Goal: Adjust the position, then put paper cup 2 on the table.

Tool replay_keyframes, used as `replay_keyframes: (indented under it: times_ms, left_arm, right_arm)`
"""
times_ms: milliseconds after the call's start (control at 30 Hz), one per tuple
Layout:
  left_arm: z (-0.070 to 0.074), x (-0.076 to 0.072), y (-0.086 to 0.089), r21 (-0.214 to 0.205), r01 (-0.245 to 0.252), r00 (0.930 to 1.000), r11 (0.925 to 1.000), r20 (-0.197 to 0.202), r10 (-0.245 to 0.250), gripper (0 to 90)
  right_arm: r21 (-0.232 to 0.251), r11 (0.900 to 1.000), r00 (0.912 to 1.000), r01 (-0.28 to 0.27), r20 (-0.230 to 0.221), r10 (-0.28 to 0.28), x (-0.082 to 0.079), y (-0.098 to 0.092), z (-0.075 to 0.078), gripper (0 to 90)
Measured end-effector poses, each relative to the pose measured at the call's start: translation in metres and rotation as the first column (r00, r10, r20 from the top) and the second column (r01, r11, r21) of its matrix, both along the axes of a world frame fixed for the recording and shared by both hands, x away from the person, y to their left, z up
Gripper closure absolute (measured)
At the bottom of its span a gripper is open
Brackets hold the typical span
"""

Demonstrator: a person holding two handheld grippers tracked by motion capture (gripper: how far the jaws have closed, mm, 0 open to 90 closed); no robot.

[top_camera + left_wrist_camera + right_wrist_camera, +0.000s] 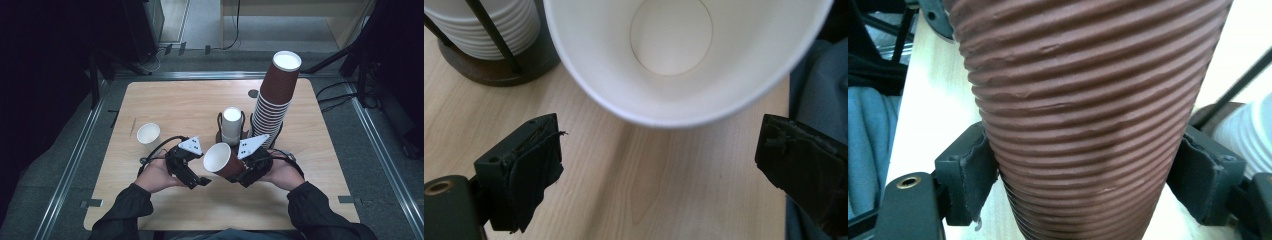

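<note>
Forearms in dark sleeves come in at the bottom of the high view, each hand carrying a gripper. Between them, low over the near middle of the desk [165,107], lies a brown ribbed cup [223,160], tipped on its side with its white mouth toward the left gripper [199,182]. The right gripper [239,178] has it: in the right gripper view one finger [969,172] presses each flank of the ribbed wall, spread wide to suit the cup's girth. The left gripper's fingers [526,167] stand open with nothing between them, just short of the rim, and its view looks straight into the cup.

Judging from this, the step is a handover or a two-handed separating of nested cups. To do it well, the left gripper should take the rim with one finger inside and one outside, closing gently, since paper dents. The right gripper should keep its squeeze light; the ribs already look slightly creased under the pads. Pull along the cup's axis, not across it.

Behind stand a white stack [231,125] in a dark holder [220,136] and a tall leaning brown stack [274,97]; keep elbows clear of that one. A small white cup [148,133] sits apart on the left.
</note>
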State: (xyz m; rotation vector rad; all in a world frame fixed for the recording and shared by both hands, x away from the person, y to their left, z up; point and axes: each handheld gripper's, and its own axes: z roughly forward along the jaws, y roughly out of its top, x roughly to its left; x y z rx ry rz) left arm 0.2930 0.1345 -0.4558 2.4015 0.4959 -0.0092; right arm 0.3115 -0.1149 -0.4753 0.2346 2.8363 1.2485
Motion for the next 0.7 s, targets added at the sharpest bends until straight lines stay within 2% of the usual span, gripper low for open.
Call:
replay_keyframes:
  times_ms: [167, 300, 433, 600, 700]
  left_arm:
    - [-0.001, 0.001, 0.003, -0.018, -0.016, 0.9999, 0.9997, 0.005, 0.016, 4.7]
    - [0.0, 0.004, 0.007, -0.061, -0.04, 0.9992, 0.9973, -0.007, 0.04, 4.7]
    - [0.001, 0.006, 0.008, -0.129, -0.064, 0.9977, 0.9895, -0.032, 0.061, 4.6]
    - [0.004, 0.007, 0.004, -0.186, -0.074, 0.9972, 0.9798, -0.028, 0.07, 3.4]
    - [0.006, 0.007, 0.002, -0.213, -0.073, 0.9973, 0.9743, -0.024, 0.069, 3.3]
  right_arm:
    - [0.023, 0.9992, 0.9994, 0.033, 0.011, -0.033, 0.004, -0.011, 0.004, 20.4]
    - [0.042, 0.9979, 0.9987, 0.05, 0.004, -0.05, 0.005, -0.017, 0.007, 20.4]
    - [0.079, 0.995, 0.9981, 0.061, -0.017, -0.059, 0.006, -0.018, 0.006, 20.4]
    - [0.112, 0.9921, 0.9982, 0.057, -0.025, -0.055, 0.006, -0.015, 0.007, 20.4]
    - [0.115, 0.9922, 0.9985, 0.049, -0.032, -0.045, 0.004, -0.012, 0.005, 20.4]
